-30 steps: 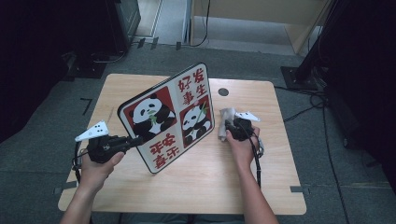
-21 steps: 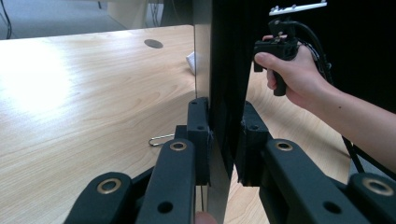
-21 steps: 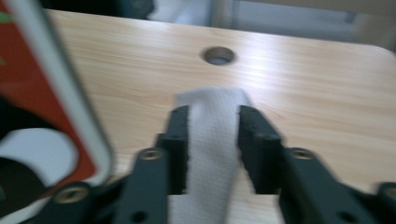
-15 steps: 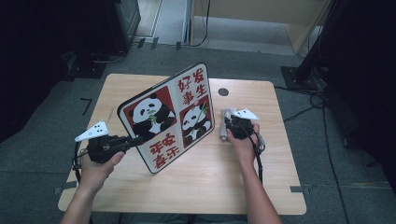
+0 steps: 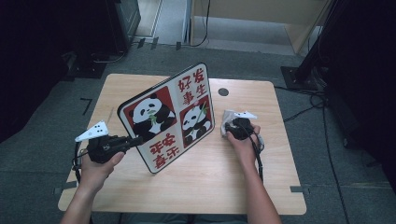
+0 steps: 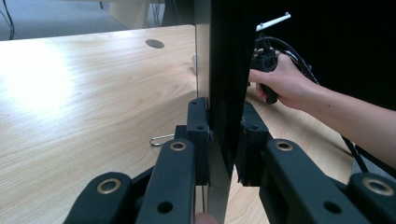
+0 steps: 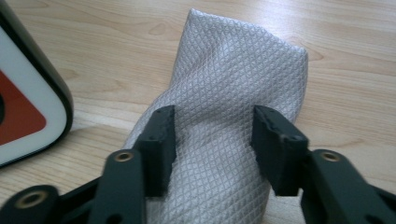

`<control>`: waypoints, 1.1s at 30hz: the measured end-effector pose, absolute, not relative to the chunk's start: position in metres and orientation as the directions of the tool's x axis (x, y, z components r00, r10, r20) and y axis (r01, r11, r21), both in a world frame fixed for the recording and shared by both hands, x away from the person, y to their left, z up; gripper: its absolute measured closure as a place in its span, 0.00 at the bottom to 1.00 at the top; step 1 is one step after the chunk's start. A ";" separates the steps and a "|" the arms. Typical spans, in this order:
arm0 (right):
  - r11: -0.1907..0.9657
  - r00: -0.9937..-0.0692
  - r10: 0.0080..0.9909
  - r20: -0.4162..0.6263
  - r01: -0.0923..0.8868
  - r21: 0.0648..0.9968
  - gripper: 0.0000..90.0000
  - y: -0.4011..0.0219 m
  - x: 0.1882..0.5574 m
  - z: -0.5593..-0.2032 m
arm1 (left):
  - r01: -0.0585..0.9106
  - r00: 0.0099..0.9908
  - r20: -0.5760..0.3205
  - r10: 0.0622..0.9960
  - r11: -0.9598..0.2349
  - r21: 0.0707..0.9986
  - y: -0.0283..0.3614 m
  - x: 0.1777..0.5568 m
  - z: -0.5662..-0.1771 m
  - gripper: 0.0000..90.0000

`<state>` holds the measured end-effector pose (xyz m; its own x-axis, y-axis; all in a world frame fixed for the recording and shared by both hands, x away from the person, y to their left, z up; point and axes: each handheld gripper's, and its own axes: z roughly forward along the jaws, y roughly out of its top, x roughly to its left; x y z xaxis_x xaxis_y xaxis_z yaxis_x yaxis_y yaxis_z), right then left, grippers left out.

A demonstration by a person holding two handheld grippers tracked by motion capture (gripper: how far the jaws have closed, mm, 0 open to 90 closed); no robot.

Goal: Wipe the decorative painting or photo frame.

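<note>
A panda board (image 5: 170, 116) is held up on its edge in the middle of the surface (image 5: 140, 88). It is tilted, with its picture side turned toward the near left. The left hand-held gripper (image 5: 135, 140) is closed on the board's near left edge. In the left gripper view the two black jaws are pressed on both sides of the thin dark board (image 6: 224, 93), so the board is gripped tight.

A grey cloth (image 5: 228, 125) is bunched on the surface just to the right of the board. The right hand-held gripper (image 5: 229, 128) is placed over it. In the right gripper view the cloth (image 7: 233, 93) is seen between the two jaws, and the board's rounded corner (image 7: 28, 107) is seen at the left. The jaws have just been opened a bit wider. The cloth sits in the gap and brushes the pads, but it is not squeezed, so this hand-held gripper is taken as open.

The step in hand looks like picking up the cloth, likely so the board can be wiped. For the next move, the right jaws would need to be shut on a thick fold of cloth. Then the cloth could be lifted and brought to the board's face. The board must be kept steady by the left hand-held gripper all the while.
</note>
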<state>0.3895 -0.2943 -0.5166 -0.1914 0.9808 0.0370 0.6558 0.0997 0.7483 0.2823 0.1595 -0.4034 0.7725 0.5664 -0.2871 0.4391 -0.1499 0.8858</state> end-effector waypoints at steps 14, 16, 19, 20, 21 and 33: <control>-0.054 -0.299 0.902 0.310 0.636 0.770 0.94 -0.284 0.398 -0.506 | 0.438 0.778 -0.284 0.560 -0.159 0.885 0.160 0.283 -0.403 0.89; -0.092 -0.311 0.879 0.361 0.633 0.768 0.94 -0.282 0.399 -0.504 | 0.438 0.778 -0.285 0.560 -0.158 0.885 0.159 0.282 -0.403 0.89; -0.129 -0.306 0.858 0.413 0.649 0.750 0.94 -0.282 0.402 -0.504 | 0.437 0.778 -0.283 0.561 -0.159 0.885 0.159 0.282 -0.403 0.89; -0.138 -0.301 0.855 0.423 0.653 0.745 0.94 -0.283 0.403 -0.506 | 0.437 0.778 -0.283 0.561 -0.160 0.885 0.159 0.282 -0.403 0.89; -0.157 -0.291 0.847 0.445 0.662 0.733 0.94 -0.284 0.404 -0.508 | 0.437 0.778 -0.283 0.561 -0.159 0.885 0.159 0.282 -0.403 0.88; -0.242 -0.305 0.790 0.531 0.642 0.728 0.94 -0.285 0.406 -0.492 | 0.435 0.779 -0.281 0.560 -0.162 0.886 0.159 0.282 -0.403 0.89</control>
<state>0.4059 -0.2848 -0.4924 -0.3052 0.7902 0.5314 0.6416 -0.2417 0.7279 0.2819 0.1594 -0.4028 0.7792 0.5605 -0.2805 0.4354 -0.1622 0.8855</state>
